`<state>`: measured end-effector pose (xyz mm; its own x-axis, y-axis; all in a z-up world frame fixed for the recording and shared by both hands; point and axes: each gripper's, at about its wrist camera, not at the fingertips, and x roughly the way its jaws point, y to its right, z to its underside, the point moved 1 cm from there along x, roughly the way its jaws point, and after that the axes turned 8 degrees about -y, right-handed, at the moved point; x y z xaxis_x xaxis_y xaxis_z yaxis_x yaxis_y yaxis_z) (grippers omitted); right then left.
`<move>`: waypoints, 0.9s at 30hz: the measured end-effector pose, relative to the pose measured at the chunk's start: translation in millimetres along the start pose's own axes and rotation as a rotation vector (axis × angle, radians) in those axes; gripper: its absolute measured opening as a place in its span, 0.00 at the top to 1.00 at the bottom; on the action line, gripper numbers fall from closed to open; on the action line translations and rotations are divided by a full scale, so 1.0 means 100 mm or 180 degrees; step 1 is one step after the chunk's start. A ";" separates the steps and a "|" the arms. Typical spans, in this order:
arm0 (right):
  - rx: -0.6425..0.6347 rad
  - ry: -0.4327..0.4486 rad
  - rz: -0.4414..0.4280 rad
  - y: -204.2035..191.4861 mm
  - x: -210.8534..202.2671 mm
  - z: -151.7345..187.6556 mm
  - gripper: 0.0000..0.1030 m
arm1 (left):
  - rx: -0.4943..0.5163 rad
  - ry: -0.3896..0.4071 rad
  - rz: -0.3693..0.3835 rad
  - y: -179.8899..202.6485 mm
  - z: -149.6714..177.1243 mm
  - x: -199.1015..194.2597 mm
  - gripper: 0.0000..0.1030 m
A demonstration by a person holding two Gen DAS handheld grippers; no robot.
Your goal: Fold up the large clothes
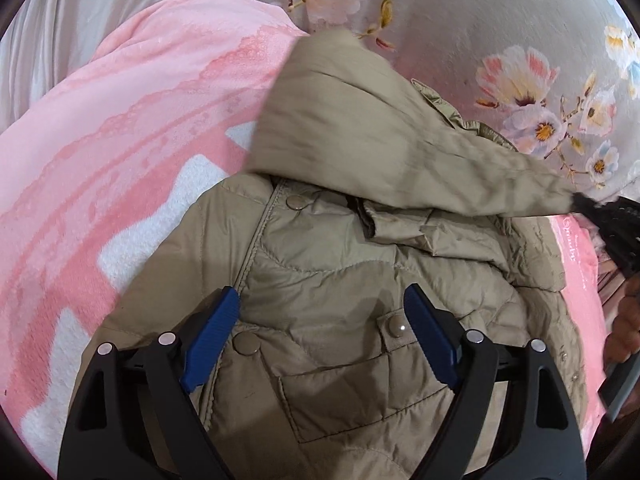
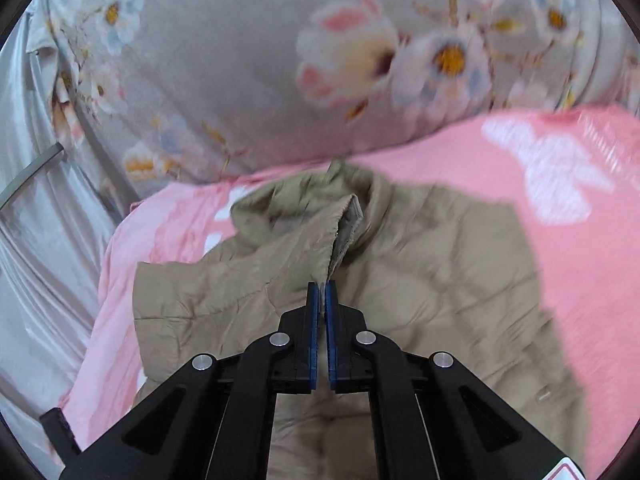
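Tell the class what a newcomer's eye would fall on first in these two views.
A khaki jacket lies across a pink blanket, filling the middle. The right gripper is shut on its sleeve, lifted over the jacket, while the left gripper hangs open above the front. A floral quilt lies behind.

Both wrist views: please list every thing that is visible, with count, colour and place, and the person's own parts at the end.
Jacket: one, khaki, quilted, lying on the pink blanket; its sleeve is lifted across it.
Snap buttons: at least three, metal, on the jacket front and pocket flap.
Pink blanket: one, pink with white shapes, under the jacket.
Floral cover: one, grey with pink and white flowers, behind the blanket.
Satin fabric: one, pale grey, at the left edge of the right wrist view.
Left gripper: black with blue pads, open, above the jacket front.
Right gripper: black with blue pads, shut on the sleeve edge.
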<state>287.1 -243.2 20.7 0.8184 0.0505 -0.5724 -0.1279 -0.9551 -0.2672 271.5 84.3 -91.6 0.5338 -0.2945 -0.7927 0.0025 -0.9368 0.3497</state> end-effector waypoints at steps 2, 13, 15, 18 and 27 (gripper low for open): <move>-0.0083 0.0098 0.0214 0.11 -0.10 -0.07 0.97 | -0.0150 -0.0058 0.0186 -0.04 -0.10 -0.06 0.21; 0.0080 -0.0055 0.0498 0.80 -0.02 -0.04 0.98 | -0.0625 -0.0366 0.0733 0.12 -1.10 0.37 0.21; 0.0077 -0.0094 0.0513 0.83 0.00 -0.03 0.98 | -0.0720 -0.0398 0.0736 0.11 -1.17 0.51 0.21; 0.0078 -0.0195 0.0551 0.88 0.10 0.05 0.98 | -0.0793 -0.0454 0.0417 0.07 -1.22 0.76 0.23; 0.0262 -0.0518 0.0555 1.10 0.45 0.51 0.97 | -0.0291 -0.0254 -0.0204 0.24 -1.07 0.92 0.28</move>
<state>281.2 -331.4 -74.4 0.6798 -0.0603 -0.7309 -0.3099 -0.9269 -0.2118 410.8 55.3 -102.5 0.4611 -0.2519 -0.8508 0.1135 -0.9342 0.3382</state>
